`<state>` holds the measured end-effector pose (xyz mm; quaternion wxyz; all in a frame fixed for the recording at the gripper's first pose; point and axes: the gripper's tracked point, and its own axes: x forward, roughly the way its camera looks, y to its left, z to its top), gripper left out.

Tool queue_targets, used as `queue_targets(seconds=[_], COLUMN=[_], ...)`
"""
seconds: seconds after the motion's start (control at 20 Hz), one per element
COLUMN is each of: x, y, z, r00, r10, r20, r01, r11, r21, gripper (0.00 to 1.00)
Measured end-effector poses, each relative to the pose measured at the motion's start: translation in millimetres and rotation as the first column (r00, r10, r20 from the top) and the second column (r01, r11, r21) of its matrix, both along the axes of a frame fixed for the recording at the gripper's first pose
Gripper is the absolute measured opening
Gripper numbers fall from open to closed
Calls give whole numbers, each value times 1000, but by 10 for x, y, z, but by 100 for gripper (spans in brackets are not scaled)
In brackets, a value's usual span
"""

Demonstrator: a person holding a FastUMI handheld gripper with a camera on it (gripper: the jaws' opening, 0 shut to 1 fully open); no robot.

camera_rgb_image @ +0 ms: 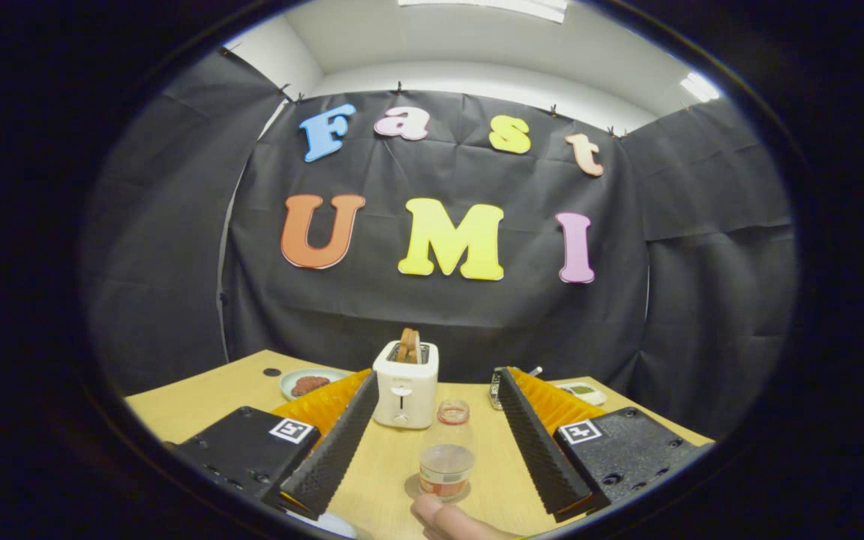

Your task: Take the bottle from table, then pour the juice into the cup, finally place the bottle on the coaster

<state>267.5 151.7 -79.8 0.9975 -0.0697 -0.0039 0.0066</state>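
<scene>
I'm seeing a wooden table [199, 405] with the booth's black cloth wall hanging behind it. Far left, a small dark dot [272, 372] is sitting on the tabletop, and beside it a pale plate [293, 377] is holding something reddish-brown [310, 385], partly hidden behind the left finger. The tongs [439, 442] are standing wide open, nothing touching either finger. Beyond the fingers, centre-left, a white toaster [405, 393] is standing upright with a slice of toast [409, 345] poking out of its slot. Just ahead of it, between the two fingers, the clear bottle [447, 450] is standing upright with its cap off, pale juice filling the lower part, resting on a round coaster [414, 489]. A person's fingertip [439, 517] is showing right below the bottle, near its base. Right of the toaster, behind the right finger, a small dark-and-white object [495, 387] is partly hidden; I can't tell what it is. Further right a flat white device [583, 391] is lying on the table.
</scene>
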Motion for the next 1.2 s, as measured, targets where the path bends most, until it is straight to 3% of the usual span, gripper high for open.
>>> queue_targets(seconds=[0.55, 0.9, 1.2], x=[-1084, -1745, -2068], y=[-24, -274, -530], z=[776, 981, 979], r00=[999, 1000, 999], r10=[-1, -7, -17], r20=[36, -26, -47], r01=[1, 9, 21], r11=[1000, 995, 996], r21=[10, 99, 92], gripper=[100, 100, 100])
